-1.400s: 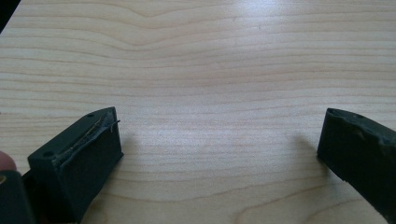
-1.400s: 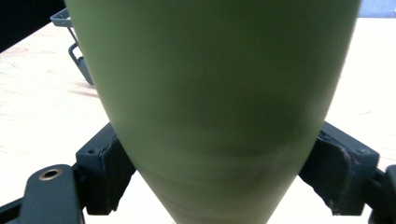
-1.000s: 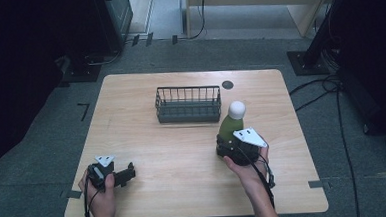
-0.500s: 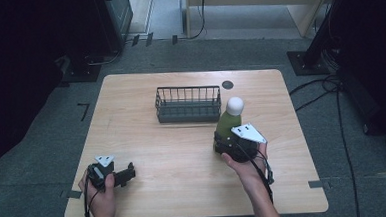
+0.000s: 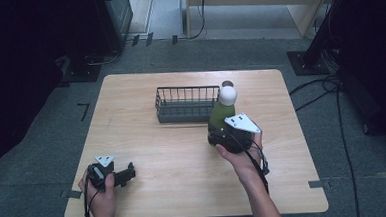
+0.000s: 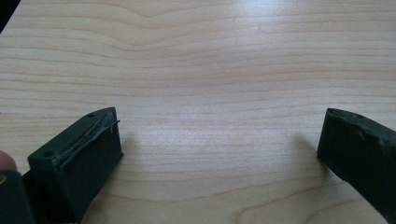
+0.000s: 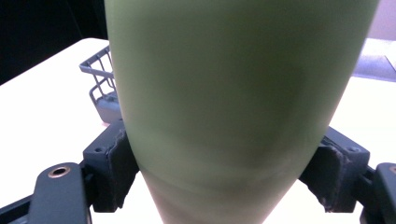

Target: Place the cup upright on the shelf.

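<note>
Since the earlier frame the right gripper (image 5: 223,135), clamped on the green bottle (image 5: 221,114), has risen at 5 o'clock of the basket (image 5: 187,110); keep it upright crossing the rim, left gripper (image 5: 127,175) idle, jaws wide.

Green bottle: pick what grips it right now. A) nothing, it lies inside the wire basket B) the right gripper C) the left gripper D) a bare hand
B: the right gripper has its pads pressed on both sides of the green bottle, beside the wire basket.
</note>
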Action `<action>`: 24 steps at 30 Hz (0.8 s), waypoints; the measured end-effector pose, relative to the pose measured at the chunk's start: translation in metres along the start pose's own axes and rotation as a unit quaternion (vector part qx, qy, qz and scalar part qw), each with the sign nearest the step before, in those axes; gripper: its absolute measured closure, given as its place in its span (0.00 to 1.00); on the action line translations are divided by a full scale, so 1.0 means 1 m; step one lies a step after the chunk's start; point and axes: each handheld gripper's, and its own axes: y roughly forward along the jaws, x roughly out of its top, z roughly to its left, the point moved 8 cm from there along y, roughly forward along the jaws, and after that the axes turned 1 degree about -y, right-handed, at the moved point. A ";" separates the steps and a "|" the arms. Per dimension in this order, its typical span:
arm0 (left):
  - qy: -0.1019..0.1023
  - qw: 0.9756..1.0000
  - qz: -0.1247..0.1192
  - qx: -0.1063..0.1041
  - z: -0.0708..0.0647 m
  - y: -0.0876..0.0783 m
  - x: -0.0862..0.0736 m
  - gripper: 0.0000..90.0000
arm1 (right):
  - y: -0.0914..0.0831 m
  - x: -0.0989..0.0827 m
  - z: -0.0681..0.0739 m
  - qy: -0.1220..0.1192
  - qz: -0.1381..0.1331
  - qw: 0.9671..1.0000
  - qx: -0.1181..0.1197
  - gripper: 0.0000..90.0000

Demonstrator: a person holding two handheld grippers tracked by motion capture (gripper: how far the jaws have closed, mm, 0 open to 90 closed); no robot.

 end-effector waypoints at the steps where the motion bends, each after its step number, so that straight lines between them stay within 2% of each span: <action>1: 0.000 1.000 0.000 0.000 0.000 0.000 0.000 0.00 | 0.001 0.002 0.001 0.000 -0.001 1.000 0.000 0.23; 13: -0.001 1.000 -0.001 0.000 0.000 0.000 0.000 0.00 | 0.009 0.032 0.014 -0.010 -0.014 1.000 0.005 0.23; 24: -0.001 1.000 -0.001 0.000 0.000 0.000 0.000 0.00 | 0.015 0.052 0.020 -0.021 -0.023 1.000 0.006 0.23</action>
